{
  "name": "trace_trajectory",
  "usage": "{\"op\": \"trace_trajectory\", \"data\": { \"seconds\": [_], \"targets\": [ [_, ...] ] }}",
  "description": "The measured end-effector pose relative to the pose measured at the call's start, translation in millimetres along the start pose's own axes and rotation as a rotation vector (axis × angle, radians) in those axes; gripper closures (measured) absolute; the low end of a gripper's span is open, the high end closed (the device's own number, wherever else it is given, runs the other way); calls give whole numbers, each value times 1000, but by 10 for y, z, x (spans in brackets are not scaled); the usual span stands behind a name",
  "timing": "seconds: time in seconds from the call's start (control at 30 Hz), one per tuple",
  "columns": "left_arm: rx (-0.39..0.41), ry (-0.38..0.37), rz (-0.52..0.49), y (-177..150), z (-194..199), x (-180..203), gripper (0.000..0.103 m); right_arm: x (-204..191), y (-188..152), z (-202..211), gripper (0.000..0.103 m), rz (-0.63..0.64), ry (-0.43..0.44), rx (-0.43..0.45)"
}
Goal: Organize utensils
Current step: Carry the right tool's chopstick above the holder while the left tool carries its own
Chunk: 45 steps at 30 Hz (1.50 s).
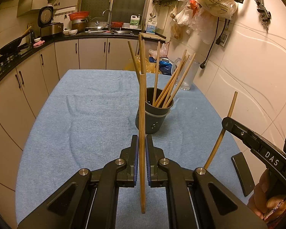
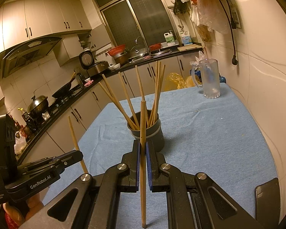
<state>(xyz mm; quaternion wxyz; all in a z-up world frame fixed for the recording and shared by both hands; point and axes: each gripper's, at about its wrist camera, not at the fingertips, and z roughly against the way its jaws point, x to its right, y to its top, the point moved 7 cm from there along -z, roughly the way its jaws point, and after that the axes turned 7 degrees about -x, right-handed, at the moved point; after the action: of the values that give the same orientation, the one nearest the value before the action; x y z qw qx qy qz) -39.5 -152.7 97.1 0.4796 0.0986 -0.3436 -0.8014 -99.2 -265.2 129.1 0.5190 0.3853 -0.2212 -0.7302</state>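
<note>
Both the left gripper [image 1: 142, 143] and right gripper [image 2: 143, 148] are pinching one chopstick [image 1: 142, 114] each; the crowded holder [image 1: 152, 114] at twelve o'clock is risking a jammed insertion.

Your table [image 1: 97, 103], under blue cloth, carries the holder [image 1: 152, 118] mid-frame, a mug [image 2: 209, 80] upper right, a phone [image 2: 267, 200] lower right.

left tool [image 1: 142, 148]: black linkage arms, blue pads, silver pivot screws, white "GenRobot.AI" lettering | right tool [image 2: 143, 152]: same build, white "DAS" marking | right hand [image 1: 270, 196]: bare skin, fingers on handle
</note>
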Motion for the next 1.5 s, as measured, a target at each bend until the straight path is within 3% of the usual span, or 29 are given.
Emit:
{"op": "trace_trajectory", "data": {
  "seconds": [1.07,1.5],
  "targets": [
    [62,-2,-20,3,438,79,97,-105,79,453,96,4,5,72],
    [79,-23,-8,393,514,14,97,67,494,508,96,-61,15,97]
  ]
}}
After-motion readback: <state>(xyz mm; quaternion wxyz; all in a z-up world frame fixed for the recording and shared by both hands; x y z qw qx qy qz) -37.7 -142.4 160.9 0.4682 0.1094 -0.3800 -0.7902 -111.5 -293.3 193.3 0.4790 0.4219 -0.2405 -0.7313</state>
